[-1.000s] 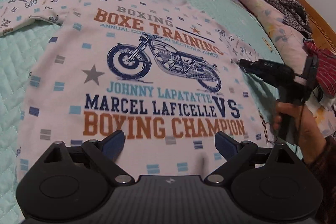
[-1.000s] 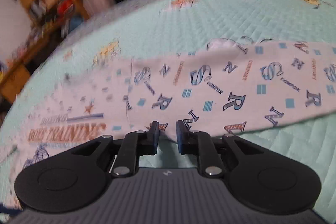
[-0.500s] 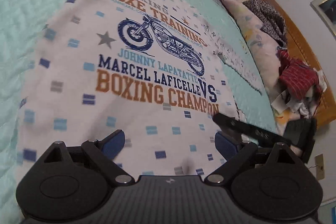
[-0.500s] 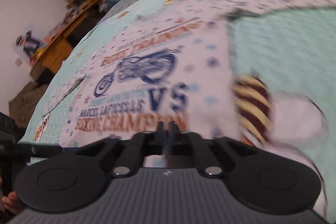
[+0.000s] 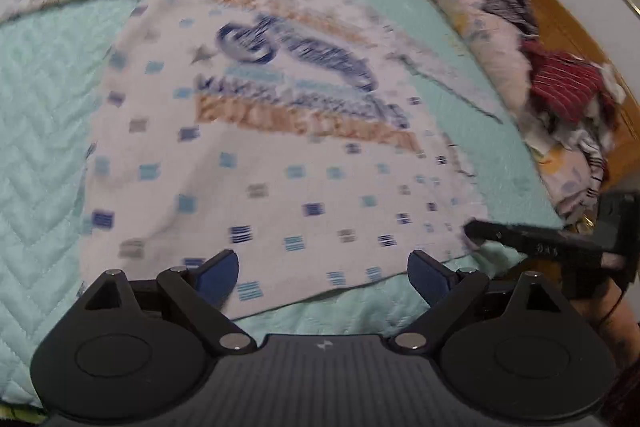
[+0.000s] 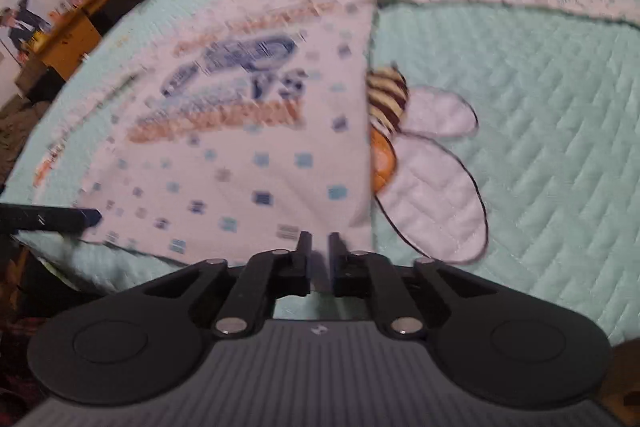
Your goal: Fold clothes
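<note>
Both hand-held grippers are now sitting at the shirt's hem, having travelled down from its chest and sleeve. Left hand-held gripper (image 5: 322,273) is spread wide, released, over the bottom edge. Right hand-held gripper (image 6: 319,247) is nearly clenched, its jaws having just been parting slightly at the hem corner. White printed long-sleeve shirt (image 5: 256,163) is lying flat on the mint quilted bed (image 6: 540,115).

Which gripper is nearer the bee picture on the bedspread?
Right. The right gripper sits at the shirt's corner beside the bee; the left gripper is along the hem.
</note>
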### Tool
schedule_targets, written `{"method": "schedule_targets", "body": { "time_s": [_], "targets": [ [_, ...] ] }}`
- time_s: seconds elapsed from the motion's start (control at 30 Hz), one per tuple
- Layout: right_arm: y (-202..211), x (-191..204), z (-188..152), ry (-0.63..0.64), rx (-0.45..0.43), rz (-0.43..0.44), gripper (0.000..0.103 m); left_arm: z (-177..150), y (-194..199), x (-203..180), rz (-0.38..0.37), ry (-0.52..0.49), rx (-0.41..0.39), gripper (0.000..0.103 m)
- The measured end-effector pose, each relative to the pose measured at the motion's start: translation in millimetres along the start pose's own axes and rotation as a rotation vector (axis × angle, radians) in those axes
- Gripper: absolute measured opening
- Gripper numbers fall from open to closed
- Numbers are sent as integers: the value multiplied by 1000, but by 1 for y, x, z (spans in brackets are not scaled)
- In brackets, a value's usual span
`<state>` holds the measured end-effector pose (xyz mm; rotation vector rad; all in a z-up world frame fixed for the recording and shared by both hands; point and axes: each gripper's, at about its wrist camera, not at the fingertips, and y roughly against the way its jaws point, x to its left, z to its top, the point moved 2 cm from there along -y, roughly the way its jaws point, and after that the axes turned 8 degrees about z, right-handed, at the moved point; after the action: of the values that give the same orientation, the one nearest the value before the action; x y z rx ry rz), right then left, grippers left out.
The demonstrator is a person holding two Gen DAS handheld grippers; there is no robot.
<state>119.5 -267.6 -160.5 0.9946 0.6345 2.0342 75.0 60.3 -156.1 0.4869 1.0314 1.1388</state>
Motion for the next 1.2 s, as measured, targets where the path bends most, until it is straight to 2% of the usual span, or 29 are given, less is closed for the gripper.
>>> {"method": "schedule_targets", "body": {
  "time_s": [0.1, 0.17, 0.23, 0.3, 0.37, 0.43, 0.5, 0.57, 0.67, 0.77, 0.8, 0.9, 1.0, 1.07, 1.13, 1.17, 1.2],
  "targets": [
    [-2, 2, 5, -5, -21, 41, 15, 2, 4, -10, -65, -31, -14, 95],
    [-13, -4, -3, -15, 31, 68, 15, -3, -6, -7, -43, -35, 25, 95],
    [-14, -12, -11, -28, 54, 61, 9, -9, -18, 3, -4, -17, 73, 93],
    [-7, -16, -11, -63, 54, 61, 9, -11, -11, 10, -44, 19, 61, 94],
    [-1, -8, -2, -60, 32, 72, 16, -6, -6, 8, -57, 33, 59, 94],
    [-3, 9, 9, -26, 6, 143, 16, 2, -2, -4, -87, -2, 33, 94],
    [-13, 31, 19, 13, -10, 218, 16, 8, -4, -14, -65, -41, 15, 95],
    [-31, 48, 20, 44, 18, 269, 16, 9, -13, -13, -22, -34, 40, 95],
    [-58, 52, -2, 73, 154, 248, 14, -1, -21, 2, -6, -13, 79, 93],
    [-45, 35, -2, -44, 153, 315, 15, -1, -11, 6, -47, 2, 68, 94],
    [-38, 29, 5, -71, 128, 325, 16, 1, -9, 6, -56, 8, 64, 94],
    [-24, 19, 37, -77, 15, 295, 17, 16, -1, 3, -43, 7, 4, 94],
    [-25, 3, 71, -71, -103, 231, 17, 31, 0, 4, 29, 10, -39, 95],
    [-41, -11, 84, -45, -102, 176, 17, 36, -5, 9, 62, 19, -32, 95],
    [-59, -35, 81, -82, -48, 103, 16, 29, -13, 17, 67, 32, 13, 95],
    [-62, -46, 77, -111, -38, 92, 2, 25, -17, 22, 67, 37, 32, 95],
    [-57, -53, 75, -144, -53, 101, 0, 21, -15, 23, 59, 28, 28, 95]
  ]
}}
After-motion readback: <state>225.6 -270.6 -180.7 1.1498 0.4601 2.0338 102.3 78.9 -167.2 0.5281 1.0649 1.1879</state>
